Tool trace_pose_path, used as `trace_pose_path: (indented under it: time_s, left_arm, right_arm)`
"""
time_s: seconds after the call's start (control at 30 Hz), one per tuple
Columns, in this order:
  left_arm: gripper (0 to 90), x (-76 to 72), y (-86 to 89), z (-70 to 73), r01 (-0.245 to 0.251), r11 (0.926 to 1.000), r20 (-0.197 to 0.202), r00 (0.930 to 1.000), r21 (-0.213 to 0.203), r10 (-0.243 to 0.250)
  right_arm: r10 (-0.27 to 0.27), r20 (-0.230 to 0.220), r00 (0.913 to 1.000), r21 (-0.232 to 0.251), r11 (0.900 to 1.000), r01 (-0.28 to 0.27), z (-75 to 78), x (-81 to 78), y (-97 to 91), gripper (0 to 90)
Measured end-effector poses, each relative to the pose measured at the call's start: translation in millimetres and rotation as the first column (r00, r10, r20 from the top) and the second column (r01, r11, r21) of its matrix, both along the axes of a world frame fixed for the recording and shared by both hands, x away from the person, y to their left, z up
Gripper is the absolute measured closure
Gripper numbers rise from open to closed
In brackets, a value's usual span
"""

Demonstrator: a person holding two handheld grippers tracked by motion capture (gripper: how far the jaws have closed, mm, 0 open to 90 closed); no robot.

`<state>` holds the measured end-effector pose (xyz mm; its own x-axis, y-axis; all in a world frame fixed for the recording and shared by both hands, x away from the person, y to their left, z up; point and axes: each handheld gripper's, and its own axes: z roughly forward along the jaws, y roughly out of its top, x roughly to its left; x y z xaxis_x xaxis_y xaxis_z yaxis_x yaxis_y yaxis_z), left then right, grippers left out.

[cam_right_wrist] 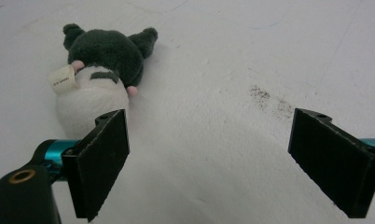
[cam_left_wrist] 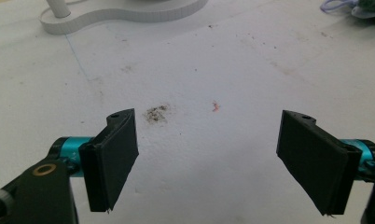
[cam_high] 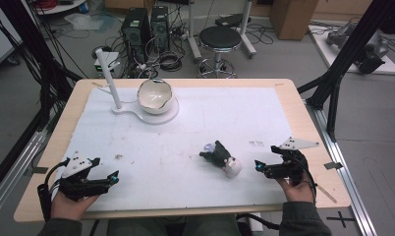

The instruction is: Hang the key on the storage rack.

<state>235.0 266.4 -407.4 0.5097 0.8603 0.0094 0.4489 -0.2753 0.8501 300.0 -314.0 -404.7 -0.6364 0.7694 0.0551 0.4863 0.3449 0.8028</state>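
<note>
Right gripper [cam_high: 262, 167]: fingers [cam_right_wrist: 104, 161] spread wide with nothing between them, held low near the counter's front right corner. Just beside them lies a small plush toy [cam_high: 222, 158], dark-headed with a white body, on its side on the white mat [cam_high: 195, 123], right of centre toward the front edge; in the right gripper view the toy [cam_right_wrist: 96, 79] sits just beyond one finger, apart from it, a paper tag at its neck. Left gripper [cam_high: 107, 179]: fingers [cam_left_wrist: 112, 161] likewise apart and empty, near the front left corner. A white stand with a post and a cracked white bowl [cam_high: 155, 96] occupies the far left part of the counter [cam_high: 303, 123]. The toy is judged light, soft and compressible, unlikely to slip or break; the rounded white body offers the fullest hold, taken across its width.
</note>
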Motion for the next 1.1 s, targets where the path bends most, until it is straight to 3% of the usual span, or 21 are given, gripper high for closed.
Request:
trace_pose_path:
  time_s: [1.1]
  left_arm:
    - [20.8,-1.6,-2.4,1.6,0.018,0.9998,0.003,0.9998,-0.002,-0.018]
  right_arm:
    - [0.02,0.025,0.9995,0.002,0.9998,-0.02,5.3,-1.0,5.2,11.5]
